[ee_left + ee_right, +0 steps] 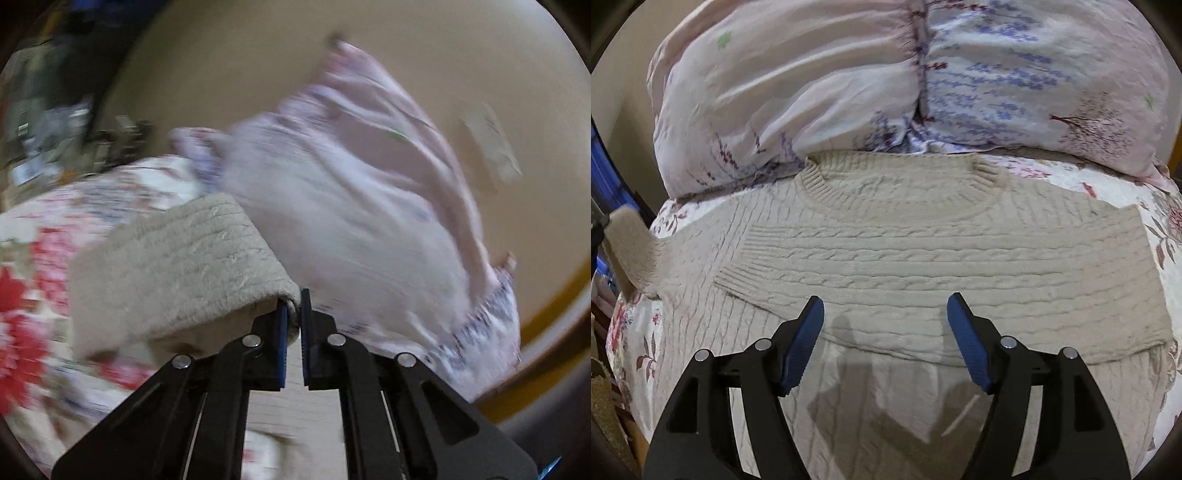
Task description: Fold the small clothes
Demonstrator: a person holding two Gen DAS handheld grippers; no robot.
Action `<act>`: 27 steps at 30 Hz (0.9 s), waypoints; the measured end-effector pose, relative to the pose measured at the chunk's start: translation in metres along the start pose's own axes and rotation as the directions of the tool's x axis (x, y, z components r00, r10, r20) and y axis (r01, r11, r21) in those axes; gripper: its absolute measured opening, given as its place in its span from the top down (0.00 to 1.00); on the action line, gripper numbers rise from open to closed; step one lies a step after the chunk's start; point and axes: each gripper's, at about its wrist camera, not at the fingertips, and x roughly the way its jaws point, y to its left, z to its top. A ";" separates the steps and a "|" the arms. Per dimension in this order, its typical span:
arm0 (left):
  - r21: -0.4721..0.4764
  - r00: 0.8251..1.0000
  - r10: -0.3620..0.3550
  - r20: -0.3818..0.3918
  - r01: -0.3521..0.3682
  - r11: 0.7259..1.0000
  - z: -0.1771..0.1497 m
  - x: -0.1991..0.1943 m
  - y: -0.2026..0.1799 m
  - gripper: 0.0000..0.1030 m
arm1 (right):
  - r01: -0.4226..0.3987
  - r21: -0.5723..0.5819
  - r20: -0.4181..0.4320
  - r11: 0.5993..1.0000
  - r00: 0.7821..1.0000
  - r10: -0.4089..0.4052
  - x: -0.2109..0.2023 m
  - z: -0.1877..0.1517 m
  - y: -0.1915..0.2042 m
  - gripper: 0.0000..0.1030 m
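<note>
A beige cable-knit sweater point(886, 251) lies flat on a floral bedsheet point(1126, 184), collar toward the pillows. Its right sleeve point(849, 258) is folded across the chest. My right gripper point(885, 310) is open and empty, hovering above the sweater's middle. My left gripper point(293, 310) is shut on the cuff of the left sleeve point(177, 273) and holds it lifted off the bed; the view is motion-blurred. The lifted sleeve also shows at the left edge of the right wrist view point(628, 251).
A large pale pillow with purple print point(905, 85) lies just behind the collar; it also shows in the left wrist view point(351, 206). A beige wall point(258, 55) stands behind. Red-flowered sheet point(22, 295) spreads to the left. Clutter point(44, 110) sits beyond the bed.
</note>
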 end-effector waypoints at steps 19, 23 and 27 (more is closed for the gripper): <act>0.183 0.846 -0.185 -0.500 0.312 0.932 -0.192 0.129 -0.157 0.95 | 0.067 0.148 0.009 0.987 0.998 -0.069 -0.043 0.006 -0.072 0.31; 0.159 0.808 -0.160 -0.567 0.298 0.941 -0.210 0.140 -0.148 0.91 | 0.073 0.135 0.029 0.988 0.997 -0.077 -0.048 0.011 -0.073 0.31; 0.120 0.807 -0.200 -0.556 0.317 0.941 -0.198 0.123 -0.133 0.68 | 0.013 0.068 0.075 0.998 0.997 -0.018 -0.057 0.022 -0.056 0.32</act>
